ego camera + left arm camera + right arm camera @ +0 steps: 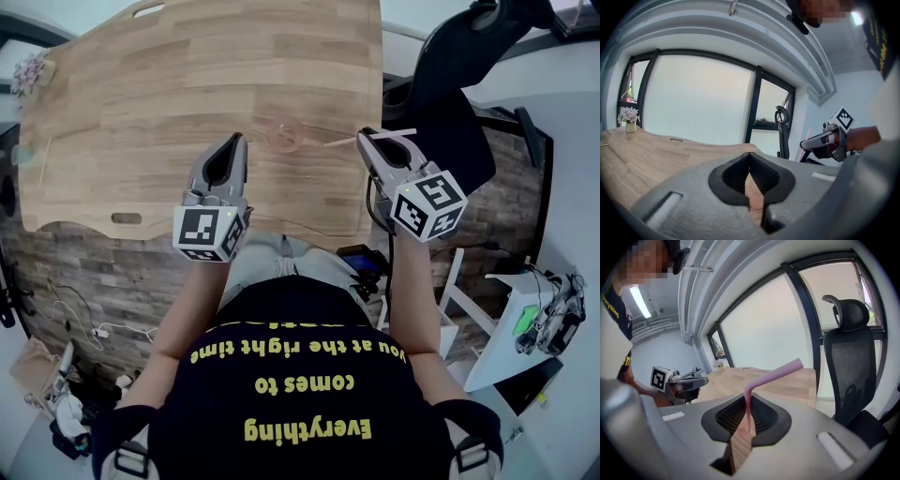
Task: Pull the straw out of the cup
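The right gripper [748, 417] is clamping a pink bendy plastic straw [774, 374], its jaws nearly together on the lower stem while the bent upper part is pointing up and to the right. Seen from the head, this straw [341, 142] is sticking out leftward from the right gripper [367, 139], just right of the clear round cup [284, 134] and outside it. The cup is standing on the light wooden surface [169, 84]. The left gripper [235, 147] is hovering near the cup's left, jaws together and empty.

Overhead head view; gripper views low across table [141, 112]
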### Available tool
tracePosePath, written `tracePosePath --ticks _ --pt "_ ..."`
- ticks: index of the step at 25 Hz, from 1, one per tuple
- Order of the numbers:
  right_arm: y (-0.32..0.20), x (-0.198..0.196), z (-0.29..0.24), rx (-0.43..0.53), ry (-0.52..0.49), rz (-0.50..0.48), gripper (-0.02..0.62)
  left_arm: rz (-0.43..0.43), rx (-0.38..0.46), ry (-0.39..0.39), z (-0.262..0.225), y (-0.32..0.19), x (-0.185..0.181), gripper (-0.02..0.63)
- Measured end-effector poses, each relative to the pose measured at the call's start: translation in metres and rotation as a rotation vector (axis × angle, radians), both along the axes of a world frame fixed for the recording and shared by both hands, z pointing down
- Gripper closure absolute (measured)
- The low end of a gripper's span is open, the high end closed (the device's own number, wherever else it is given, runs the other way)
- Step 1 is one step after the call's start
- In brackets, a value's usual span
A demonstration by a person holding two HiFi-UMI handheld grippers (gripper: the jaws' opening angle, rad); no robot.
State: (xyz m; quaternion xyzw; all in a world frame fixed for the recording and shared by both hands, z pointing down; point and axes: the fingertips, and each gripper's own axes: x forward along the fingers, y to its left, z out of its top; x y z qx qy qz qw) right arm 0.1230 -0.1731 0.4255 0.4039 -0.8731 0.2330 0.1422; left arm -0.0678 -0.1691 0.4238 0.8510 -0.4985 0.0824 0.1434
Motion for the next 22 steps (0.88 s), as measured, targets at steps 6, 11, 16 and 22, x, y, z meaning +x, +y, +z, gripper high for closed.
tracePosePath --ticks 6,11,16,22 --pt "0.004 -0.009 0.020 -0.066 0.030 -0.042 0.557 0.003 -0.020 -0.006 0.009 -0.002 -0.007 0.606" --pt "0.010 -0.019 0.034 -0.130 0.043 -0.093 0.557 0.003 -0.033 -0.009 0.014 -0.004 -0.011 0.606" --pt "0.018 -0.024 0.051 -0.210 0.059 -0.142 0.557 0.003 -0.043 -0.008 0.018 -0.005 -0.011 0.606" --pt "0.028 -0.029 0.069 -0.297 0.073 -0.197 0.558 0.006 -0.052 -0.009 0.023 -0.005 -0.007 0.606"
